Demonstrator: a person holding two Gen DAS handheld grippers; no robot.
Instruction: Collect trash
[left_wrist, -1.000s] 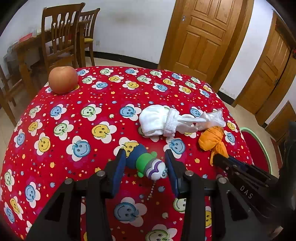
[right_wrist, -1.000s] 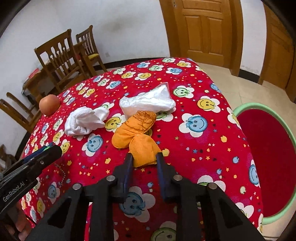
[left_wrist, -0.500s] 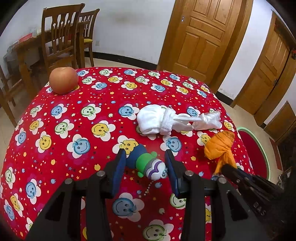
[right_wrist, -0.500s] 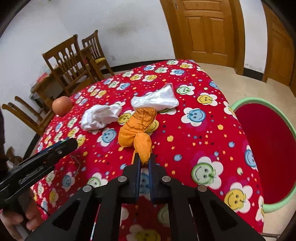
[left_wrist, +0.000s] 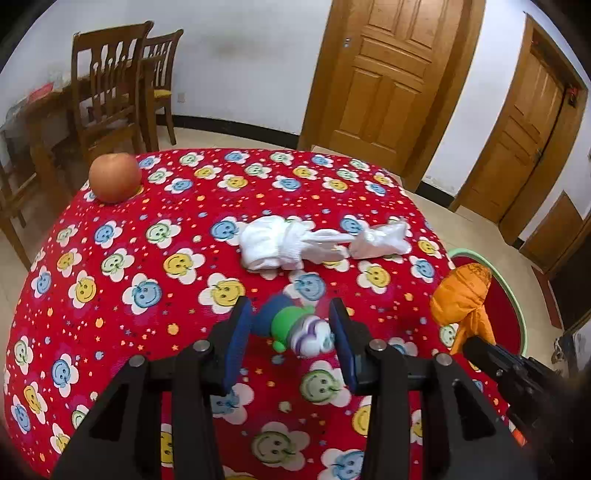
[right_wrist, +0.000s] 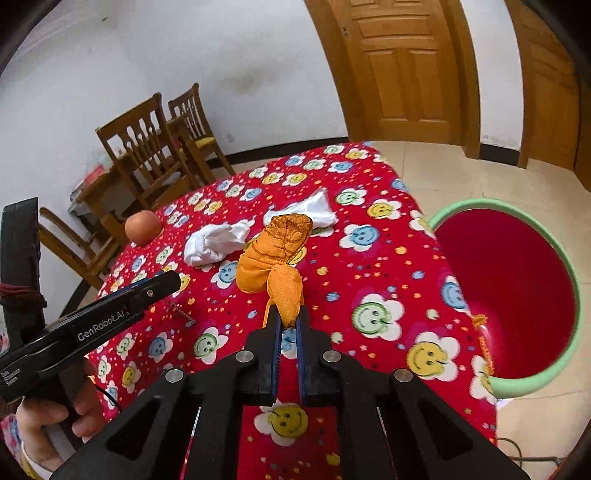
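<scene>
Plainly, the right gripper (right_wrist: 287, 323) had its fingers (right_wrist: 274, 334) pinched together on the tail of an orange crumpled wrapper (right_wrist: 275, 254), which was held off the surface (right_wrist: 369, 266) near the edge that faced a red basin with a green rim (right_wrist: 517, 295) on the floor. In the left wrist view the same orange bundle hung at the right, over the basin's rim.

The left gripper (left_wrist: 291, 332) had its jaws partly apart and closing, with a small toy figure (left_wrist: 295, 326) in blue, green and purple between the blue-padded fingers (left_wrist: 236, 339); the toy was blurred, and whether the pads pressed it could not be told. A hand (right_wrist: 55, 413) held that gripper's body, on whose side "GenRobot.AI" could be read in white letters.

Farther off on the red smiley-flower cloth lay a white balled sock (left_wrist: 273, 247) and a crumpled clear plastic bag (left_wrist: 380, 240), just beside each other, and an apple (left_wrist: 114, 177) stood well apart at the far left corner.
</scene>
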